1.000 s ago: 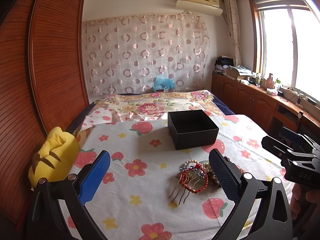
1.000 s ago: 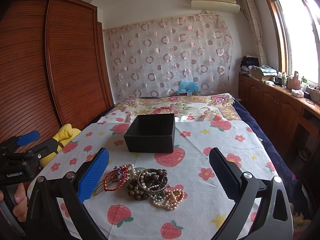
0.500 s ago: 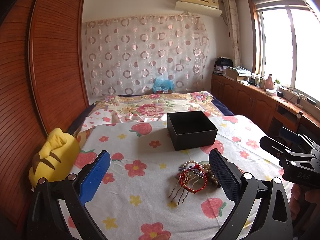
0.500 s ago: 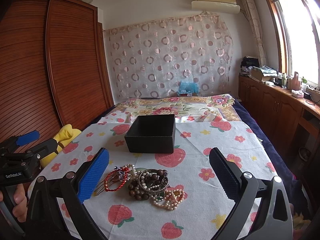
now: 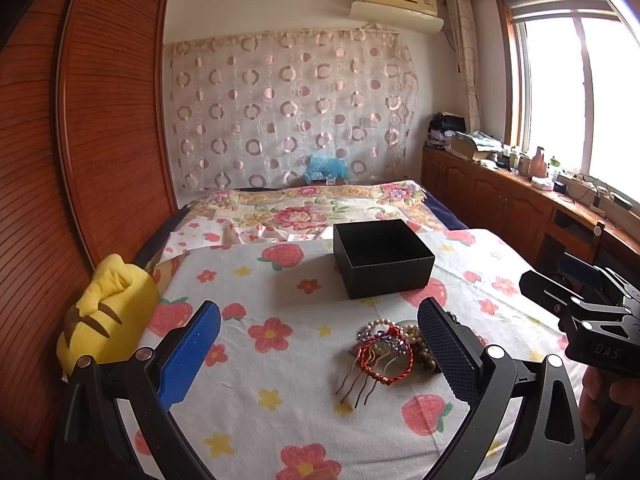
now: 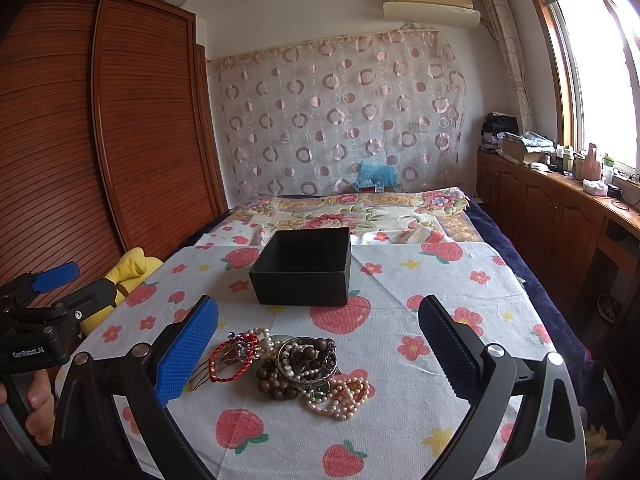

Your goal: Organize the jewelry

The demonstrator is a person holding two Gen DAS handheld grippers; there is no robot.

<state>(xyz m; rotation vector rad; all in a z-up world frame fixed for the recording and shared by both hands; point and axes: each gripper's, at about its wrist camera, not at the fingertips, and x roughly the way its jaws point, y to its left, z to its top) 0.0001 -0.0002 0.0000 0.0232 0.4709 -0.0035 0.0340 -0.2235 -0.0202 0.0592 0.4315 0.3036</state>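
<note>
The box (image 6: 304,266) sits open and looks empty on the cloth (image 6: 400,344); the jewelry pile (image 6: 296,368) lies on the near side of the box, a short way off, not touching it. In the pile the red cord (image 6: 230,362) rests at the left end over the comb (image 5: 360,380), the brown beads (image 6: 280,380) in the middle, the pearl strands (image 6: 340,396) at the near right. The left gripper (image 5: 316,356) is spread wide and holds nothing, its right pad level with the pile; the right gripper (image 6: 316,354) is also spread and empty, the pile lying between its pads.

Nothing is yet in the box, so the step in hand is likely the first pick. Best to take one outlying piece, the red cord or the pearls, rather than the tangled middle; come down low so one pad slips under the strand; close fully, lift slowly, and watch for neighbours dragged along; carry it over the box rim and let go well inside.
</note>
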